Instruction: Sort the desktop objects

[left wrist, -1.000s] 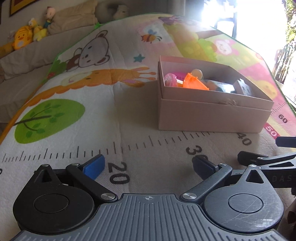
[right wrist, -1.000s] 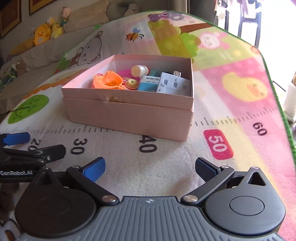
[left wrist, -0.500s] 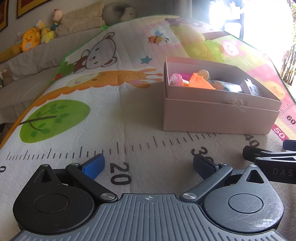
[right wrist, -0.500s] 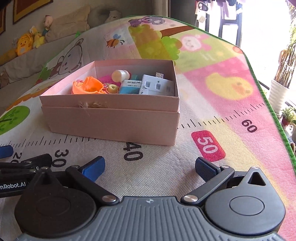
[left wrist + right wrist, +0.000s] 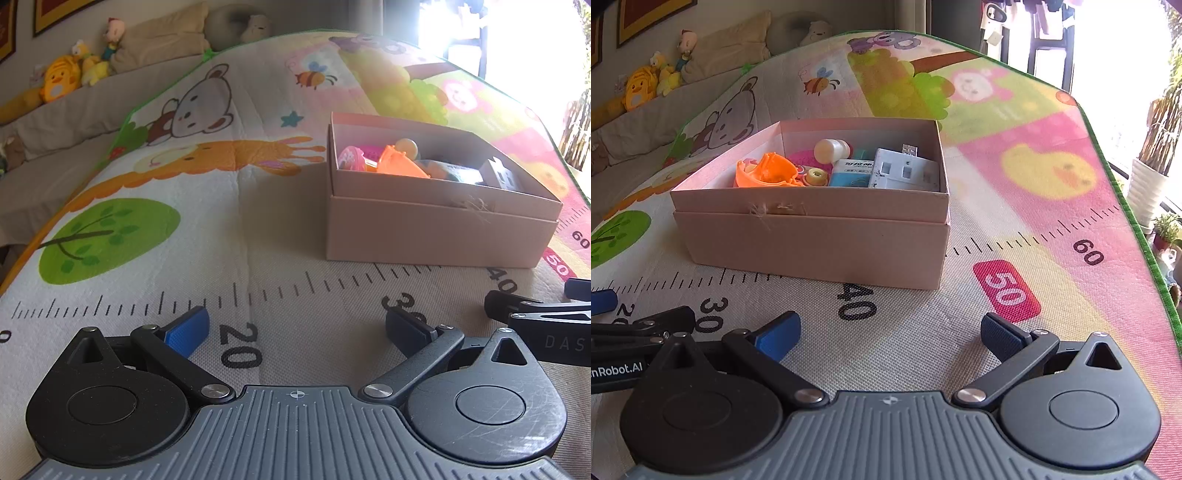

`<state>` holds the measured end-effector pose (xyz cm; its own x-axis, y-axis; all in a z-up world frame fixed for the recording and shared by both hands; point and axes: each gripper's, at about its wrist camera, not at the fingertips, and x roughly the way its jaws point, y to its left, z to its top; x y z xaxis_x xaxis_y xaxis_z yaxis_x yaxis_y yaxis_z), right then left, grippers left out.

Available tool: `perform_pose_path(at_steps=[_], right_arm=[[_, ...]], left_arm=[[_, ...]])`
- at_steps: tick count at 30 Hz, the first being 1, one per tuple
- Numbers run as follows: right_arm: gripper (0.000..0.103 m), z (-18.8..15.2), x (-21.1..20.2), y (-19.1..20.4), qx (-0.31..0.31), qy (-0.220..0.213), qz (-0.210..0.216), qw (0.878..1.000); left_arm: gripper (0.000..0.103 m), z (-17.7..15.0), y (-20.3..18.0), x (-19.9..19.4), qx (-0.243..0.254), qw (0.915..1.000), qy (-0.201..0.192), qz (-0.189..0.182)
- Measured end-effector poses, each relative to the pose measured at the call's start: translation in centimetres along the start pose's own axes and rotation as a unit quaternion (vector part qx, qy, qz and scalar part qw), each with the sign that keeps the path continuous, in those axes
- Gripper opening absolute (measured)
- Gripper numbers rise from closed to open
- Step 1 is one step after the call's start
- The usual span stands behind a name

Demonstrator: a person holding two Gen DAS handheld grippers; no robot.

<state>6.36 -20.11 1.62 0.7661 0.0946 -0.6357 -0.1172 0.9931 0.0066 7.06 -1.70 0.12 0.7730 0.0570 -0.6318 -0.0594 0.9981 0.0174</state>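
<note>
Presently, left gripper (image 5: 293,326) and right gripper (image 5: 888,332) hover over the play mat (image 5: 1052,177), jaws spread wide, gripping nothing, near the filled pink cardboard box (image 5: 820,236).

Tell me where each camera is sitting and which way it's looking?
Left wrist view: sits on the left gripper, low over the play mat, looking forward at the pink box ahead to its right; its own open fingers show, with the right gripper's tip at the right edge.
Right wrist view: sits on the right gripper, facing the box straight on; its open fingers show, with the left gripper at the left edge.
Both share the box, its orange toy and the mat's printed ruler.
</note>
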Motion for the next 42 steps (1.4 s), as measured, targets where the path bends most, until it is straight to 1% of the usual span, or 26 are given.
perform_pose_path(at_steps=[42], right_arm=[[0.103, -0.02, -0.03, -0.06, 0.000, 0.000, 0.000, 1.000]], left_arm=[[0.103, 0.04, 0.00, -0.02, 0.000, 1.0000, 0.000, 0.000]])
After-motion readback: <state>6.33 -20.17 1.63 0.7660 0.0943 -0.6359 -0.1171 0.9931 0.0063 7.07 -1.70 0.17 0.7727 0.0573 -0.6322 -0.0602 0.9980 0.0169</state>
